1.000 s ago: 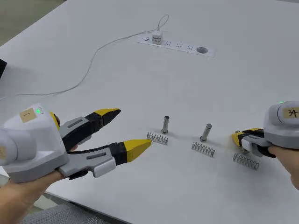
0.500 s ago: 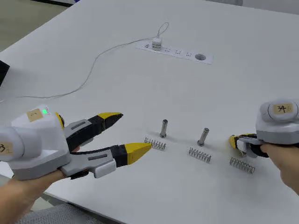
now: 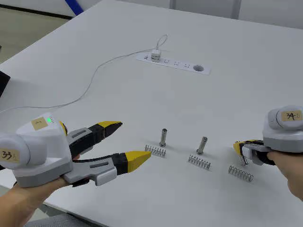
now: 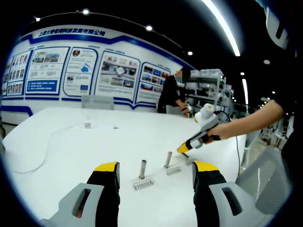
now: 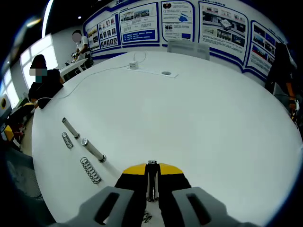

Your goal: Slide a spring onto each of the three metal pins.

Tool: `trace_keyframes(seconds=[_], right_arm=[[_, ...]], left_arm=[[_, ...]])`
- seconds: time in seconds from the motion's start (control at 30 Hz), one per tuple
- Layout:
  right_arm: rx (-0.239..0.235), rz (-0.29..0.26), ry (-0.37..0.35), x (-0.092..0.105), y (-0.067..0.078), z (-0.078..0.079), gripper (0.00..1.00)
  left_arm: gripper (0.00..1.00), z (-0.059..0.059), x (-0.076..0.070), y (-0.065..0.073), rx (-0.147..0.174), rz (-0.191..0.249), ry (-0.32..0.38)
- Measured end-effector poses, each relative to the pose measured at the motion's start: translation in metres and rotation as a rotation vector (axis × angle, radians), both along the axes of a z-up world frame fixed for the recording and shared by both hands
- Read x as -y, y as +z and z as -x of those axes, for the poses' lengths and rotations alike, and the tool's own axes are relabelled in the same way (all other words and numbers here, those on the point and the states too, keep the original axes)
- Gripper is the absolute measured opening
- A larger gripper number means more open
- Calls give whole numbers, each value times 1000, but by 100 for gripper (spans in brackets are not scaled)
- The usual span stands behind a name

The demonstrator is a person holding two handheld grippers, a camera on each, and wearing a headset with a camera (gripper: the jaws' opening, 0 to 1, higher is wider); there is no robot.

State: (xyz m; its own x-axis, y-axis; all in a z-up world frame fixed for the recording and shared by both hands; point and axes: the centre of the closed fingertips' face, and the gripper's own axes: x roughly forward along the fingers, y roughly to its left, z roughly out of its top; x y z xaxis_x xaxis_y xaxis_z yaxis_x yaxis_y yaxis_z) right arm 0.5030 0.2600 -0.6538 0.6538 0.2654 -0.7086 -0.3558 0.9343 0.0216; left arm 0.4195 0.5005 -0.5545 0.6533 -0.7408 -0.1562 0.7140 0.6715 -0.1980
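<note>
1. Head view: short silver metal pin point(image 3: 163, 137), standing upright on the white tabletop point(image 3: 142, 94). It serves as the landmark pin below.
2. First coiled wire spring point(image 3: 155, 151): lies flat just in front of the landmark pin. Its long axis runs across the table, crosswise to the pin's upright axis.
3. Left gripper point(image 3: 124, 142): yellow-tipped, jaws spread wide, nothing held. It sits left of the landmark pin, with its nearer jaw tip close to the first spring's end but apart from it. In the left gripper view the spring point(image 4: 143, 183) lies ahead, between the jaws' lines.
4. Second silver pin point(image 3: 202, 145): upright, right of the landmark pin. The second wire spring point(image 3: 199, 162) lies flat in front of it.
5. Right gripper point(image 3: 242, 147): far right of the landmark pin, jaws drawn narrow and clamping the third silver pin point(image 5: 151, 184).
6. Third wire spring point(image 3: 240, 173): farthest right of the landmark pin. It lies flat just beneath the right gripper's tips, not touching them.
7. Judgement: no pin carries a spring yet. The left gripper is nearest the first spring, which would need turning upright to meet the landmark pin's axis.
</note>
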Motion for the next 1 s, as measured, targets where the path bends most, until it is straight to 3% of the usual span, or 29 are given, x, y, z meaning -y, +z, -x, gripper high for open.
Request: trace_keyframes(seconds=[0.47, 1.0], right_arm=[[53, 14, 44, 0, 13, 7, 8], [68, 16, 43, 5, 17, 19, 8]], left_arm=[[63, -1, -2, 0, 8, -22, 14], [63, 0, -1, -3, 8, -41, -1]])
